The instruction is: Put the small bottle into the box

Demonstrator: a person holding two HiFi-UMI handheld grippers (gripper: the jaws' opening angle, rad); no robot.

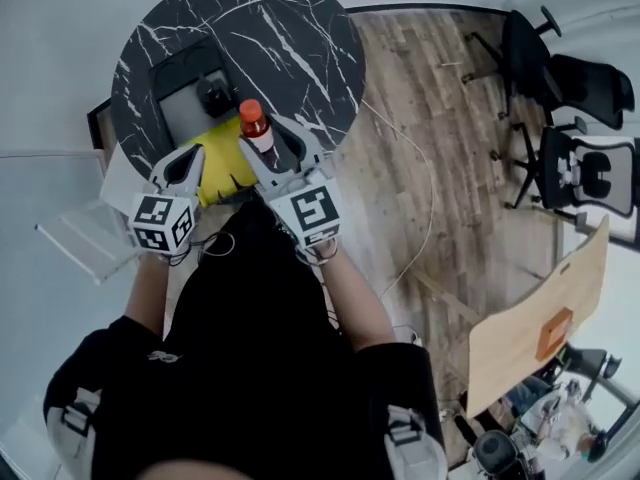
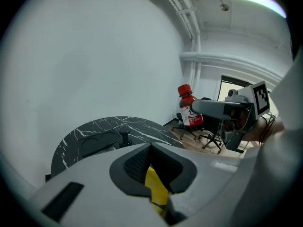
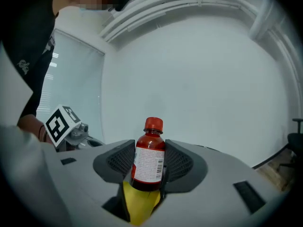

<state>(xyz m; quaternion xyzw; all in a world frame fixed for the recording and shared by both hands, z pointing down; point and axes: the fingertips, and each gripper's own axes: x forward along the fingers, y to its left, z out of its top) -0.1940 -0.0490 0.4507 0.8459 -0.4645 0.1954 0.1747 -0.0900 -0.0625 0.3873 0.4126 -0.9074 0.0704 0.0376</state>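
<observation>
The small bottle (image 1: pixel 256 128), dark red with a red cap and a white label, stands upright between the jaws of my right gripper (image 1: pixel 270 148), which is shut on it above the near edge of the round black marble table (image 1: pixel 300 28). In the right gripper view the pads press both sides of the bottle (image 3: pixel 149 148). My left gripper (image 1: pixel 188 163) is to its left, jaws shut with the pads together (image 2: pixel 150 148). A yellow object (image 1: pixel 225 168) lies between the two grippers. An open black box (image 1: pixel 175 78) sits on the table beyond them, with a small black item (image 1: pixel 215 93) inside.
Black office chairs (image 1: pixel 560 68) stand on the wooden floor at the right. A wooden board (image 1: pixel 530 328) leans at the lower right. A white cable (image 1: pixel 425 208) runs across the floor. A clear plastic piece (image 1: pixel 85 233) sits left of the table.
</observation>
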